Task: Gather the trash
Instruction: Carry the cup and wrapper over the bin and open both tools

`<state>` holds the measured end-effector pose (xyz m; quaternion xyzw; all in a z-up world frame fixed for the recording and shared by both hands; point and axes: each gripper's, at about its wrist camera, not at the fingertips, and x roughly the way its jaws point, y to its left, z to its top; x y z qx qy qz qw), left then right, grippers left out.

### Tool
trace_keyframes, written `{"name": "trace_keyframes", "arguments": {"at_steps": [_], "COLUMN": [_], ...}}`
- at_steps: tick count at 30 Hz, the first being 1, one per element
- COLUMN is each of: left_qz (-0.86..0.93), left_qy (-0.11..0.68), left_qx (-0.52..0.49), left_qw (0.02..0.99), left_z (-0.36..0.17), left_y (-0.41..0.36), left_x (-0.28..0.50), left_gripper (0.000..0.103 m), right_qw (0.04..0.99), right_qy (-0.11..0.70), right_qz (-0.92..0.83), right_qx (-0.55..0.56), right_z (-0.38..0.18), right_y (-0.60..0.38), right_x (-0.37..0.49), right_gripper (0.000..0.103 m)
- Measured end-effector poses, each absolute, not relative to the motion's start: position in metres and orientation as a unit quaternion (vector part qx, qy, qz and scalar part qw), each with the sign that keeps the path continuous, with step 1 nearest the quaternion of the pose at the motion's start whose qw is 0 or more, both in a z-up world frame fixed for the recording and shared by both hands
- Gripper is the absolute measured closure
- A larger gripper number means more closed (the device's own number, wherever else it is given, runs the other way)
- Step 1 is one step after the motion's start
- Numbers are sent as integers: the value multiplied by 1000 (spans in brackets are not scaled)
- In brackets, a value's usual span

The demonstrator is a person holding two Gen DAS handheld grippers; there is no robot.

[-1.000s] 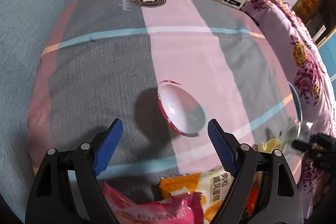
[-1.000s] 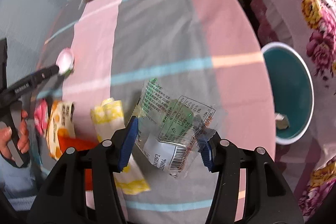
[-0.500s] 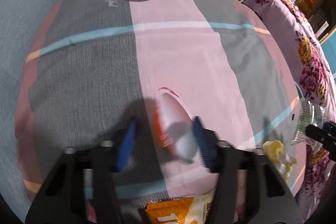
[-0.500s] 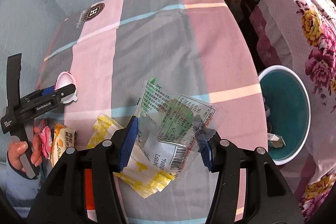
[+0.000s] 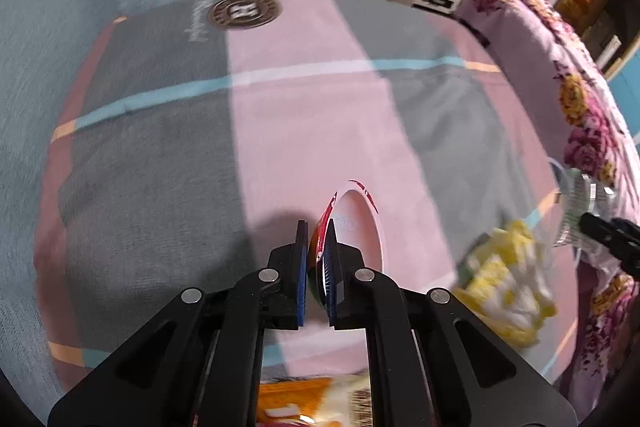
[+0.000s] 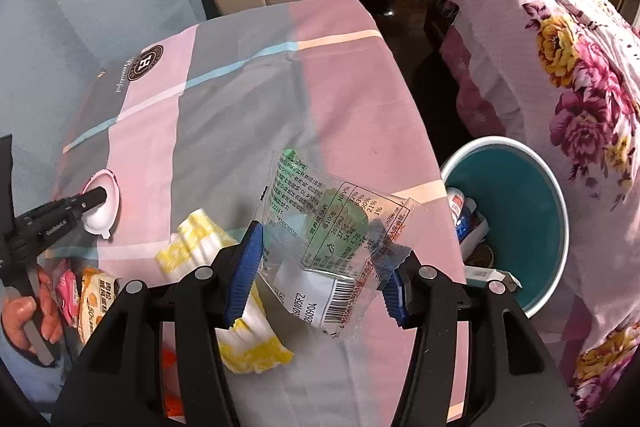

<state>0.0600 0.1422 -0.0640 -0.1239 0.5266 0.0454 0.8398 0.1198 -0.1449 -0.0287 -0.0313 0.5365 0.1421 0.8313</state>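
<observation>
1. The white cup [image 5: 360, 227] is pinched at its rim by the left gripper [image 5: 316, 263], closed on it above the tablecloth [image 5: 280, 115].
2. A clear wrapper [image 6: 332, 247] is clamped in the right gripper [image 6: 320, 287], near the bin [image 6: 556, 223].
3. Discarded packets [image 6: 466, 215] are seen inside the bin.

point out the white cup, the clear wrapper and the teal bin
white cup [image 5: 356, 223], left wrist view, on its white inner wall beside the pinched rim
clear wrapper [image 6: 328, 223], right wrist view, on the printed middle of the film
teal bin [image 6: 516, 195], right wrist view, on its bare inner wall
</observation>
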Motion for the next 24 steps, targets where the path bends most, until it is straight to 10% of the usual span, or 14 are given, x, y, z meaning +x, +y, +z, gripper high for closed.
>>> {"name": "trace_keyframes", "arguments": {"at_steps": [24], "left_qz": [-101], "left_qy": [540], "left_qx": [-66], "left_qw": [833], "left_z": [-40], "left_y": [-8], "left_x": [74], "left_gripper": [95], "right_qw": [841], "right_qy": [521], "right_qz": [138], "right_qx": [39], "right_z": [-21], "right_y": [-221], "right_x": [112], "right_gripper": [51]}}
